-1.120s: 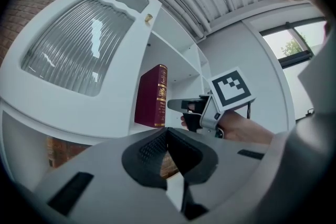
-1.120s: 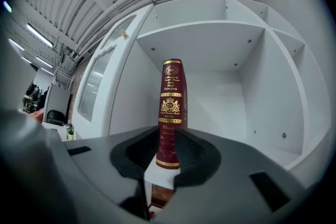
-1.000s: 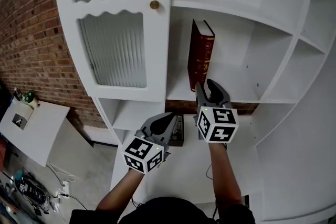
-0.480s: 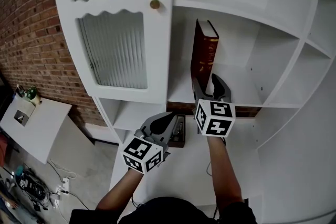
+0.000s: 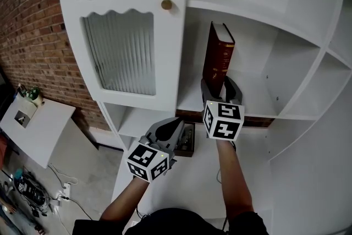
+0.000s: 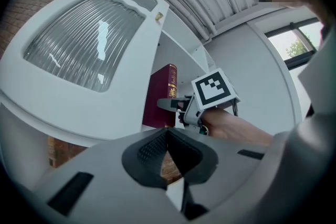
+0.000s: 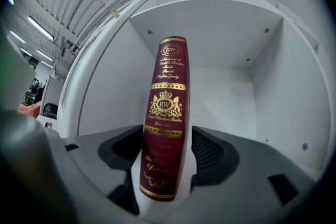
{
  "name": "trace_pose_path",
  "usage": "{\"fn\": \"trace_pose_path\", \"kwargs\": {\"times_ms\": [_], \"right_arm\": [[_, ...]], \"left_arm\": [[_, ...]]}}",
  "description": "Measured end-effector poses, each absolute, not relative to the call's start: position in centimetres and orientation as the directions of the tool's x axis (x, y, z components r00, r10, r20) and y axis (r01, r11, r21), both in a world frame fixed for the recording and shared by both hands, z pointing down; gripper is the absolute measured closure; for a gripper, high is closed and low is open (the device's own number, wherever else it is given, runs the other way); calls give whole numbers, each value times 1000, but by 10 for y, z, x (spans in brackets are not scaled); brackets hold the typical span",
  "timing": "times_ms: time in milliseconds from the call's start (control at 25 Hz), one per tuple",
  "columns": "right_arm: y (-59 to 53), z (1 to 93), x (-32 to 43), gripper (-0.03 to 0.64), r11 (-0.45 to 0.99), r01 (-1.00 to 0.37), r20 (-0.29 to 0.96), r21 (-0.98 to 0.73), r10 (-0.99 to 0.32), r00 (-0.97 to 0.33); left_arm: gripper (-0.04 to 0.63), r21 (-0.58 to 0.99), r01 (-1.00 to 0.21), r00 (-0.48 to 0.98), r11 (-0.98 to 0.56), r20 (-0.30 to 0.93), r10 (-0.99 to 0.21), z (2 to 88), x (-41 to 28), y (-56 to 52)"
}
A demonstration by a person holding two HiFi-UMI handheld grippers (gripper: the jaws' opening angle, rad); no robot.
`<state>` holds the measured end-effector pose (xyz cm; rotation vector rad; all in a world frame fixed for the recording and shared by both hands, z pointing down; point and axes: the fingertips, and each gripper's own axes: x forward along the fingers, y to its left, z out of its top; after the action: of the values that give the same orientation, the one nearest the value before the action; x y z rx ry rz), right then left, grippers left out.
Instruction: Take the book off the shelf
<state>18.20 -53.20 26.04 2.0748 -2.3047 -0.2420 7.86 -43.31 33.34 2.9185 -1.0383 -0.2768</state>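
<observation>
A dark red book with gold lettering (image 5: 219, 58) stands upright on the white shelf (image 5: 250, 93), alone in its compartment. My right gripper (image 5: 218, 85) is at the foot of its spine, with one jaw on each side. In the right gripper view the book (image 7: 167, 113) stands between the jaws, which are opening, and a gap shows beside the right pad (image 7: 207, 152). My left gripper (image 5: 175, 126) hangs lower and to the left, shut on nothing. The left gripper view shows its pads together (image 6: 168, 139), and beyond them the book (image 6: 164, 94) and the right gripper (image 6: 173, 105).
A white cabinet door with ribbed glass (image 5: 118, 47) and a brass knob (image 5: 166, 5) stands just left of the book's compartment. A small dark object (image 5: 187, 137) lies on the lower ledge. Other shelf compartments (image 5: 308, 74) lie to the right, a brick wall (image 5: 33, 36) to the left.
My right gripper has risen to the book and its jaws have spread around the lower spine. The left gripper has hardly moved.
</observation>
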Motion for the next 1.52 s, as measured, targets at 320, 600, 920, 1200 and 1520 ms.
{"fn": "trace_pose_path", "kwargs": {"times_ms": [320, 600, 920, 1200, 1520], "right_arm": [[-541, 255, 181, 328, 103, -985, -85, 135, -990, -115], [-549, 252, 181, 328, 108, -985, -87, 132, -989, -120], [-557, 250, 180, 328, 105, -985, -83, 134, -990, -117], [-560, 249, 180, 328, 105, -986, -77, 130, -990, -116], [-558, 250, 185, 334, 93, -990, -76, 106, -992, -101]], "left_arm": [[588, 101, -644, 742, -758, -159, -652, 334, 71, -441], [588, 106, -645, 741, -757, -156, -653, 335, 71, -445], [588, 113, -649, 738, -753, -146, -658, 339, 71, -449], [588, 122, -651, 736, -749, -139, -663, 341, 70, -453], [588, 120, -646, 741, -754, -137, -657, 342, 72, -452]]}}
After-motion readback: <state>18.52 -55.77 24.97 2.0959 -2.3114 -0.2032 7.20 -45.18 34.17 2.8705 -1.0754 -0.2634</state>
